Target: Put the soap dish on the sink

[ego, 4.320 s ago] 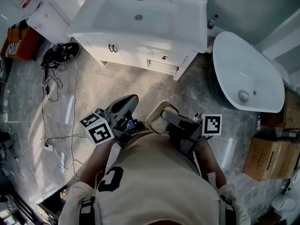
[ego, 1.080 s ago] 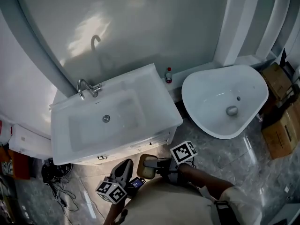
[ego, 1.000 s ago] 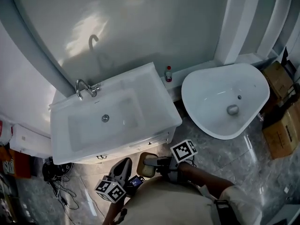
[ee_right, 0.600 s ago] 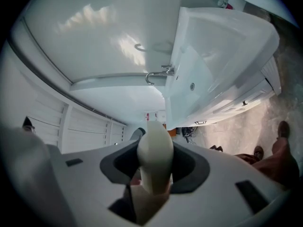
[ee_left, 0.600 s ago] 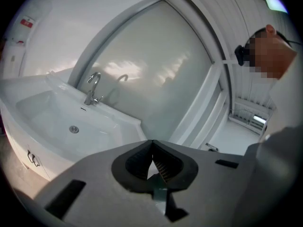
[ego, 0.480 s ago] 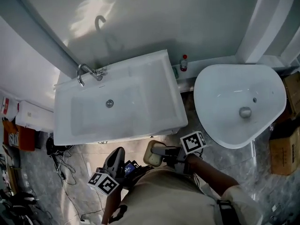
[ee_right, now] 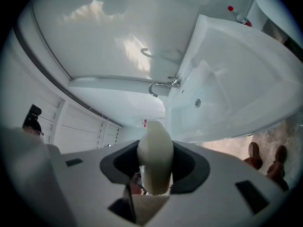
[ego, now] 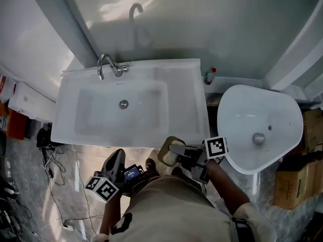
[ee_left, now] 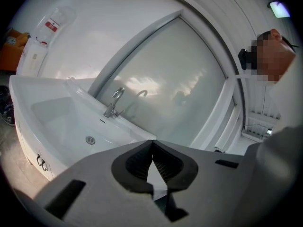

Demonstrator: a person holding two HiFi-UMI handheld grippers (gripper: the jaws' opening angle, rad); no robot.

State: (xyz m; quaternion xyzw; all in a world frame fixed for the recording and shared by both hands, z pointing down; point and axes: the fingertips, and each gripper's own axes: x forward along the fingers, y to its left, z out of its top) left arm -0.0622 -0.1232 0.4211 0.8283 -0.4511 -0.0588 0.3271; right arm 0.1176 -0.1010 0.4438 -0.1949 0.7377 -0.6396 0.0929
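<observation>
Our right tool (ego: pixel 173 148), jaws part-way apart, clamps the cream soap dish (ego: pixel 163 157) edge-on, just short of the front edge of the sink (ego: pixel 187 97), near its right corner; our left tool (ego: pixel 117 158) is closed and empty. Carried low, the dish may strike that edge and slip out

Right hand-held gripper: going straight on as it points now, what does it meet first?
Probably the sink, at its front rim: the right hand-held gripper, shut on the soap dish, points toward it; depth is unclear.
</observation>
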